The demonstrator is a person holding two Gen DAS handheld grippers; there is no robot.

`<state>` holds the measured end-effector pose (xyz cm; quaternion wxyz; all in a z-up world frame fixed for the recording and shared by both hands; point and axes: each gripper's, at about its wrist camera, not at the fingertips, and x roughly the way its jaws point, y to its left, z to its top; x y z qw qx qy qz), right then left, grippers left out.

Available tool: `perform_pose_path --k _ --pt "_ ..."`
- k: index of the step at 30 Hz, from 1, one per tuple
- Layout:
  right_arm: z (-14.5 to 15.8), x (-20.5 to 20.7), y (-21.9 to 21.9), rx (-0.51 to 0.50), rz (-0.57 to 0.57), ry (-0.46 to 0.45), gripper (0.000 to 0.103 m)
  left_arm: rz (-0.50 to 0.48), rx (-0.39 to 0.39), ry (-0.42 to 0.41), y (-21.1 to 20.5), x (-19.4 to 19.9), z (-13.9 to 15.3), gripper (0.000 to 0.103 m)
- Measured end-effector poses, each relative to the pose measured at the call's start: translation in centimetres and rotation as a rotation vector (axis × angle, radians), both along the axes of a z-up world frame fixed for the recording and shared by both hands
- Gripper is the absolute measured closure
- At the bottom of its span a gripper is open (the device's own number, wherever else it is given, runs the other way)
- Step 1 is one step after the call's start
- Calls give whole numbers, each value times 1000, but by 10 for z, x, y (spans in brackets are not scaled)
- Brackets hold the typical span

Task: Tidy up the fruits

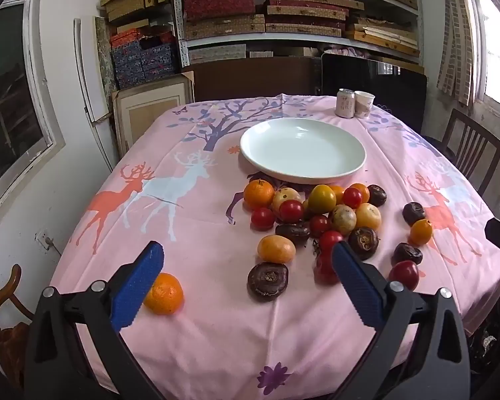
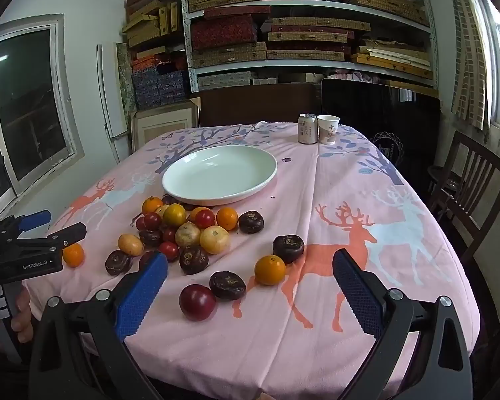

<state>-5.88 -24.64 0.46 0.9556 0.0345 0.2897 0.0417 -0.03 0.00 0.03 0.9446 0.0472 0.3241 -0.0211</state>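
Both grippers, left gripper [image 1: 248,255] & right gripper [image 2: 250,265], jaws spread wide, nothing held, hovering over the table. Fruit pile [image 1: 320,213] sits loose just before the bare white plate [image 1: 303,148]. Looks like pre-pick; next needs a jaw drop round one fruit. Only right view shows the person's hand [image 2: 15,313].

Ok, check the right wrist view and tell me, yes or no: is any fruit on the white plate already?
No. The white plate is bare, and all the fruit lies on the pink tablecloth in front of it.
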Motion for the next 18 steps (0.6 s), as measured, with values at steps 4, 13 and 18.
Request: perform_pose_path --k 4,13,18 --pt "1 -3 -1 -2 0 -11 3 -7 6 -7 0 0 2 4" --pt "1 -8 -2 7 -3 -7 3 -2 10 -10 6 -10 10 4" --pt "0 -5 -3 15 -5 -1 4 5 19 -7 1 -7 7 4"
